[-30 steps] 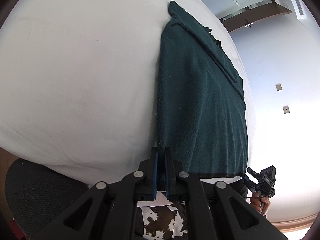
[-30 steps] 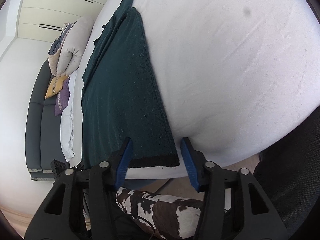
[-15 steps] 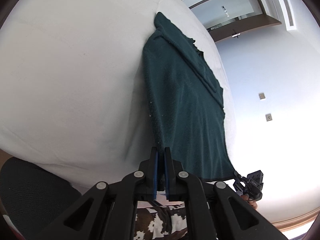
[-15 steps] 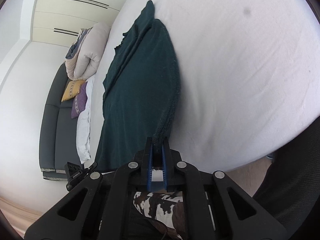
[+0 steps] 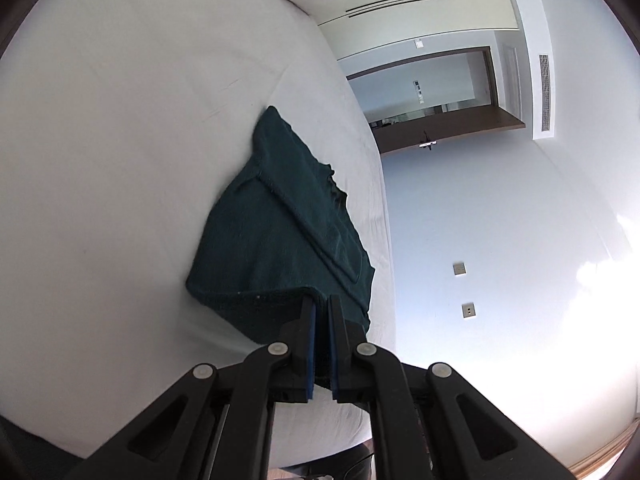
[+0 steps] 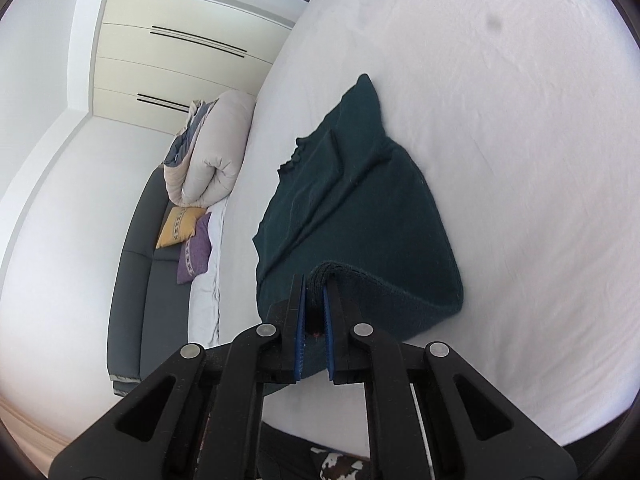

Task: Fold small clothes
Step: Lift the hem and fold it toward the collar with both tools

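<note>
Dark green garment on white bed, near the bed's near edge. Both near corners lifted off the sheet; the near hem hangs in a raised span between the two grippers, far end with the collar lying flat. Left gripper clenched on one hem corner, pads nearly touching with cloth pinched between. Right gripper clenched on the other hem corner, rolled edge bunched between the blue pads.

In the left view the garment's right side runs close to the bed's side edge, wall beyond. Wide bare sheet on the other side and past the collar. In the right view the bare sheet spreads right and up of the garment; left of it a strip of bed, then the edge, with a rolled duvet and dark sofa with two cushions beyond. Small dark spot on the sheet, well apart from the garment.
</note>
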